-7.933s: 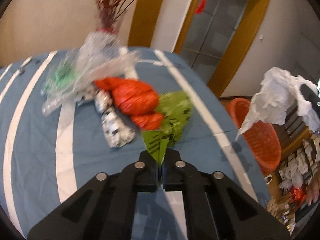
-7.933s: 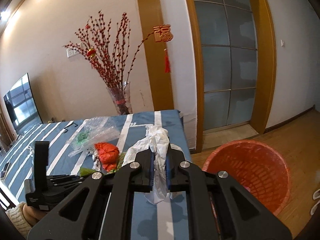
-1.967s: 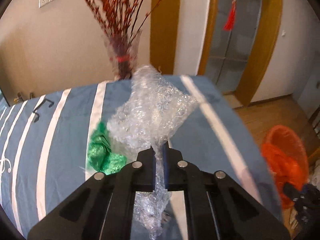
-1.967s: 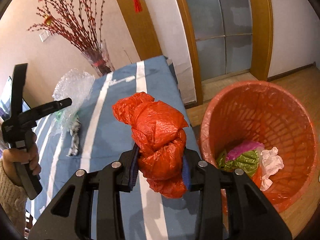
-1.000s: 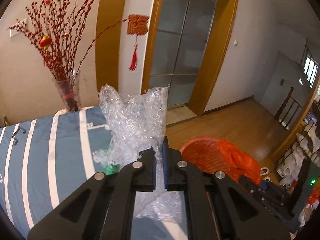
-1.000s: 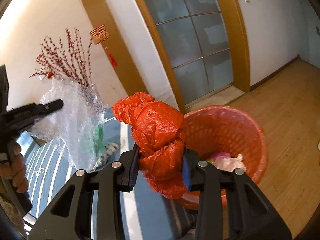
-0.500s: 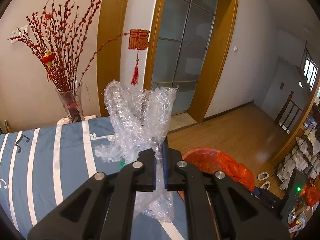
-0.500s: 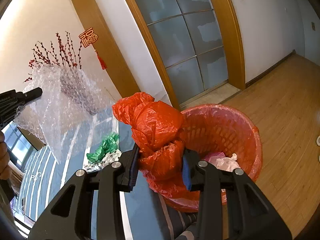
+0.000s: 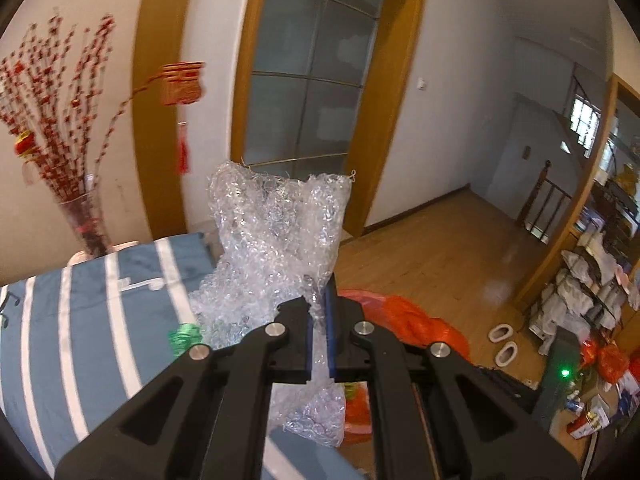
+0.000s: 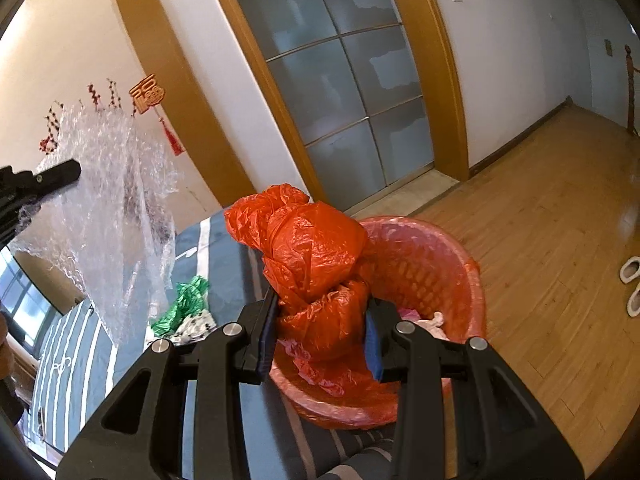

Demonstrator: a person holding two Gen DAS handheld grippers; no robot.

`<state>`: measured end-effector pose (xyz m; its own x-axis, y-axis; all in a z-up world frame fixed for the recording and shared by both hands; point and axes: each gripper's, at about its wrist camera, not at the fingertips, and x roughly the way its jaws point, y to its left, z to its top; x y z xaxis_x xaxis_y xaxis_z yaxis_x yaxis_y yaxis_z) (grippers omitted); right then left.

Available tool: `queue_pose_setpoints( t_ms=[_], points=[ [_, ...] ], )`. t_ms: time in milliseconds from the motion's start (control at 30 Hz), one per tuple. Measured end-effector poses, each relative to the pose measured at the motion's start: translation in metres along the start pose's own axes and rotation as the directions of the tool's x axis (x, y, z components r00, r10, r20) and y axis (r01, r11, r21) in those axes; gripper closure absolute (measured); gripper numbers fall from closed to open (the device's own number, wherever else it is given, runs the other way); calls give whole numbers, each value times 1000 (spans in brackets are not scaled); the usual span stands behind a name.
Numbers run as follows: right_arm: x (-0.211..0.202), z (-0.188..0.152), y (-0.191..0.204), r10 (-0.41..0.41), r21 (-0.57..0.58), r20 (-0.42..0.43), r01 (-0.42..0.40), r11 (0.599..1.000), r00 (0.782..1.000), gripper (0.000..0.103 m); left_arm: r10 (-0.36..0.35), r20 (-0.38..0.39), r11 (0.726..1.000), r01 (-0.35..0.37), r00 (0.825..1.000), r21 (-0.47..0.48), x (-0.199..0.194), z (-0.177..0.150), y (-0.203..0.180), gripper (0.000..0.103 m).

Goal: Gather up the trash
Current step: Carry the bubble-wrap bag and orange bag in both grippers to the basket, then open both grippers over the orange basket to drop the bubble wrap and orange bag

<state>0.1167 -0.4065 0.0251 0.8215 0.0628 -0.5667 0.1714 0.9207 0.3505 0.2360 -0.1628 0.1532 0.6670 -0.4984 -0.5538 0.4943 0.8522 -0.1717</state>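
My left gripper [image 9: 318, 316] is shut on a sheet of clear bubble wrap [image 9: 276, 240] and holds it up above the table's far edge; the sheet also shows in the right wrist view [image 10: 112, 216]. My right gripper [image 10: 320, 320] is shut on a knotted red plastic bag [image 10: 316, 256], held in the air at the near rim of the orange-red trash basket [image 10: 448, 264]. The basket holds pink and white scraps. In the left wrist view the basket [image 9: 400, 320] sits low, behind my fingers.
A blue, white-striped tablecloth [image 9: 80, 312] covers the table. A green crumpled wrapper [image 10: 182, 304] and a black-and-white wrapper [image 10: 192, 328] lie on it. A vase of red branches [image 9: 84, 224] stands at the far edge. Slippers [image 10: 632, 280] lie on the wood floor.
Both grippers have swung further right toward the basket with their loads. The basket now sits directly behind the red bag, and the bubble wrap is nearer the table's edge.
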Motion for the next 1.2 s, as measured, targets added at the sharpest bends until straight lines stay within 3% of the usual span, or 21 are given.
queue_pose_setpoints(
  t_ms=[233,433,633,1000,1067,1200],
  points=[
    [-7,0,-23,-39,39,7,39,998,999,67,-78,-22,997,79,997,26,18,-4,-41,96],
    [-5,0,-29,-62,57,4,61,997,998,67,-117,-52,993,118,992,15,39,-14,-53,96],
    [6,-2,-31,-66,57,-19,67,996,998,67,-92,-122,996,90,988,-20,74,-35,-40,96],
    [23,-2,-20,-62,25,-41,63,998,997,66,-59,-248,995,37,967,-92,130,-80,2,96],
    [27,-1,-20,-52,27,-45,54,998,998,64,-58,-254,995,34,965,-98,134,-83,6,93],
    [32,-2,-19,-52,27,-42,53,998,998,51,-52,-248,995,28,967,-99,135,-87,11,64]
  ],
)
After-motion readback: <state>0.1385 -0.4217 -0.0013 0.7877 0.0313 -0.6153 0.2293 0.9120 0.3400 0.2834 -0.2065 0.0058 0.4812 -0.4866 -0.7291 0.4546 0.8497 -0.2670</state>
